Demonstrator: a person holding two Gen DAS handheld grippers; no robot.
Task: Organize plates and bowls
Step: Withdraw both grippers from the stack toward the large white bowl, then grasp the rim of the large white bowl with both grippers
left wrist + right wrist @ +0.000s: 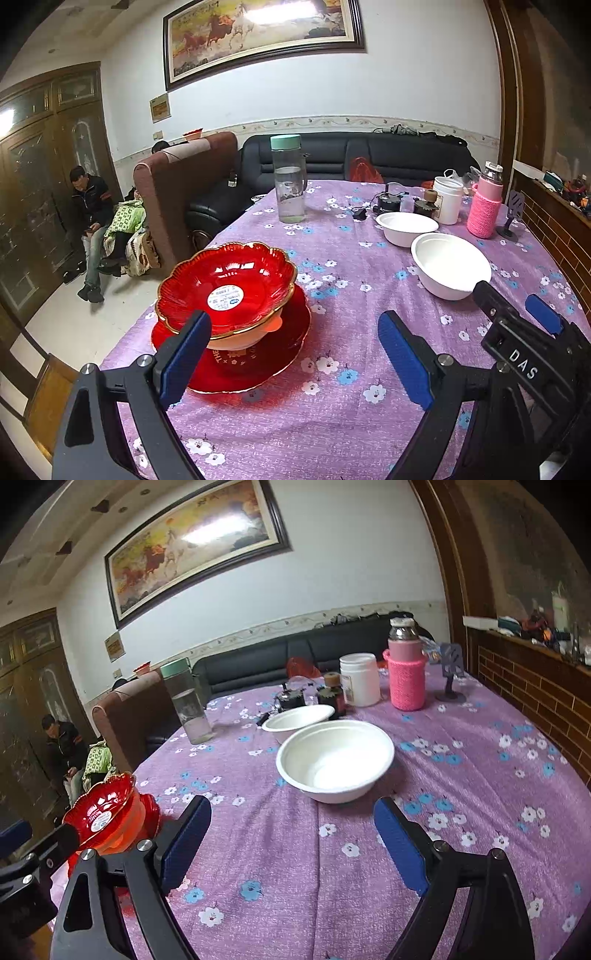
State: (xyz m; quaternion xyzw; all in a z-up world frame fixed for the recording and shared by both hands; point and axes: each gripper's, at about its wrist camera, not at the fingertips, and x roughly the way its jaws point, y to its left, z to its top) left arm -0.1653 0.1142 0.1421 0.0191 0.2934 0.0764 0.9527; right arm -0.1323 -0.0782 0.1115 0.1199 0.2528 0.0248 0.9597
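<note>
A red flower-shaped bowl with a gold rim sits on an orange bowl, both stacked on a flat red plate near the table's left edge. Two white bowls stand apart on the purple cloth: a near one and a far one. My left gripper is open and empty just in front of the red stack. My right gripper is open and empty, just short of the near white bowl. The right gripper also shows in the left wrist view. The red stack shows at the left of the right wrist view.
A clear water bottle with a green lid, a white jar, a pink-sleeved flask, small dark items and a phone stand stand at the table's far side. A brown chair and black sofa lie beyond. A brick ledge runs along the right.
</note>
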